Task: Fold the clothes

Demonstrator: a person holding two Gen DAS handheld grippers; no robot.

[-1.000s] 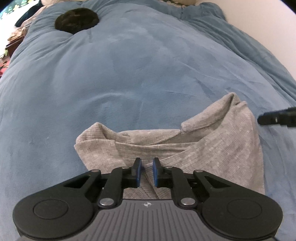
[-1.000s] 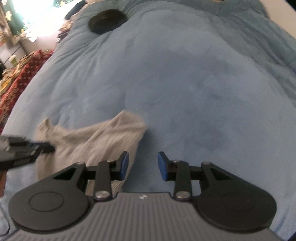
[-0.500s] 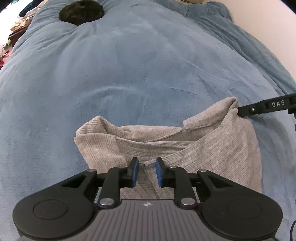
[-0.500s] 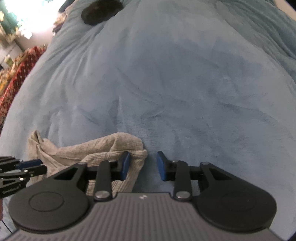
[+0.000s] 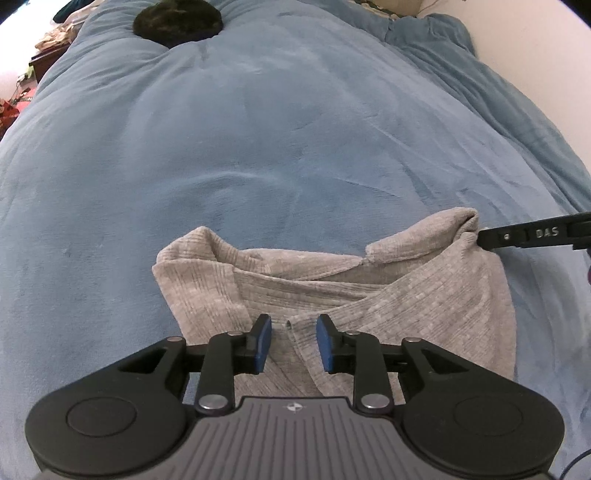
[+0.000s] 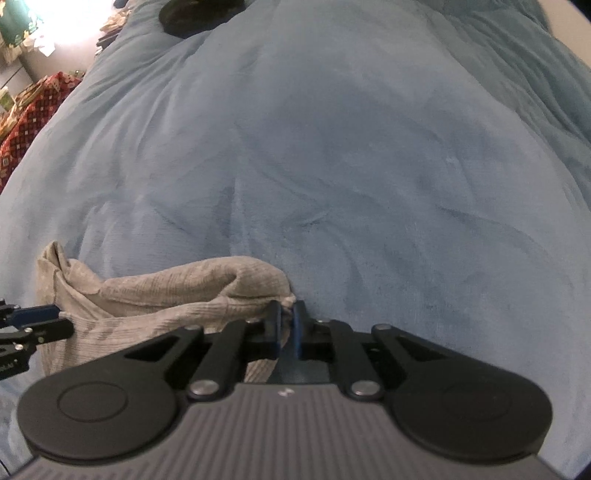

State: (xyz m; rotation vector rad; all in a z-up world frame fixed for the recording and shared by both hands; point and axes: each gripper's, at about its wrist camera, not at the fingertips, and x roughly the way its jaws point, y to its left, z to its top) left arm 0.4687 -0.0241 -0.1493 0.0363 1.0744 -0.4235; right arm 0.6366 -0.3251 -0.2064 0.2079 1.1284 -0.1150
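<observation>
A grey ribbed garment (image 5: 369,291) lies partly folded on a blue blanket (image 5: 277,129). My left gripper (image 5: 293,341) hovers open over the garment's near middle, holding nothing. My right gripper (image 6: 286,321) is shut on the garment's far right corner (image 6: 258,277); it shows in the left wrist view (image 5: 517,236) as a black bar touching that raised corner. The left gripper's fingers (image 6: 33,319) show at the left edge of the right wrist view, beside the garment's other end.
A round black object (image 5: 177,20) lies at the far end of the bed, also in the right wrist view (image 6: 199,14). A red patterned cloth (image 6: 33,122) and clutter stand off the bed's left side. A pale wall (image 5: 535,48) runs along the right.
My left gripper opened and let go of the garment. My right gripper moved left to the garment's corner and shut on it.
</observation>
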